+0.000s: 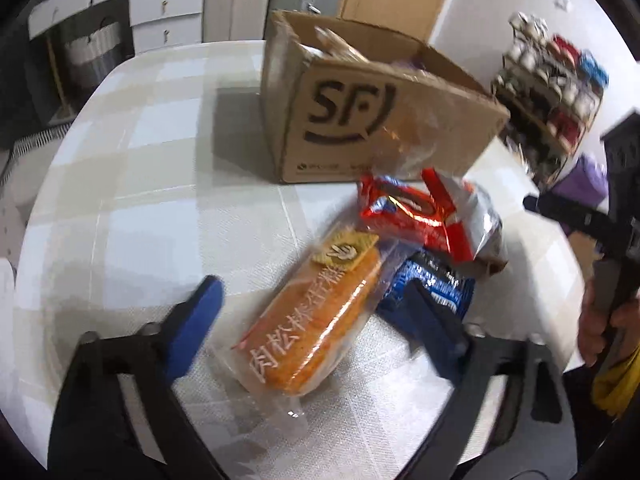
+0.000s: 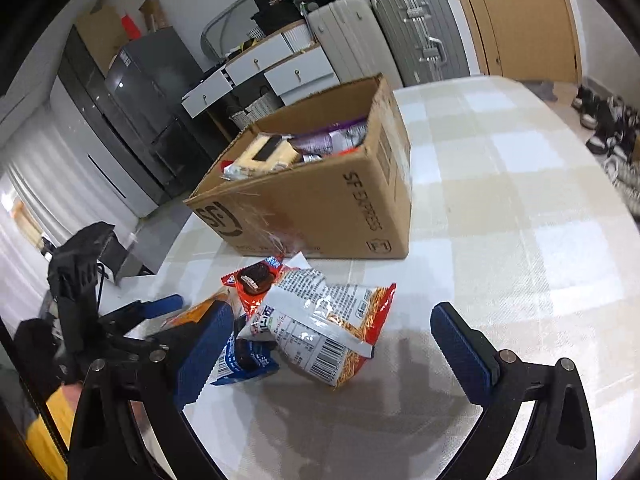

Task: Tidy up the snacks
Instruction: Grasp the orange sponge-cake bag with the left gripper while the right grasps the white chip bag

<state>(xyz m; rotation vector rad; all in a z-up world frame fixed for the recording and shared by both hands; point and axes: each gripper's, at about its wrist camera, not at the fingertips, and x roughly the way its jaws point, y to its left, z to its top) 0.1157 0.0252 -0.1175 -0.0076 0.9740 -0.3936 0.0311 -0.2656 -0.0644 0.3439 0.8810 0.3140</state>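
Checked in pale squares, the tablecloth (image 1: pixel 140 184) fills the left wrist view, with a cardboard box (image 1: pixel 360 120) marked SF standing open on it toward the far side. Near it lies a cluster of snacks: an orange cake packet (image 1: pixel 312 320), a red cookie packet (image 1: pixel 408 216) beyond it, a blue cookie packet (image 1: pixel 432 284) to its right. The left gripper (image 1: pixel 316 308) points down with its jaws spread either side of the orange packet, pads not pressing it. A hand (image 1: pixel 600 320) holding a black handle shows at the right edge. From the right wrist, the box (image 2: pixel 320 208) holds several packets, and a silver-and-red noodle bag (image 2: pixel 328 332) lies just in front of the right gripper (image 2: pixel 332 344), whose jaws stand wide apart around nothing. Suitcases (image 2: pixel 400 28) line the back wall.
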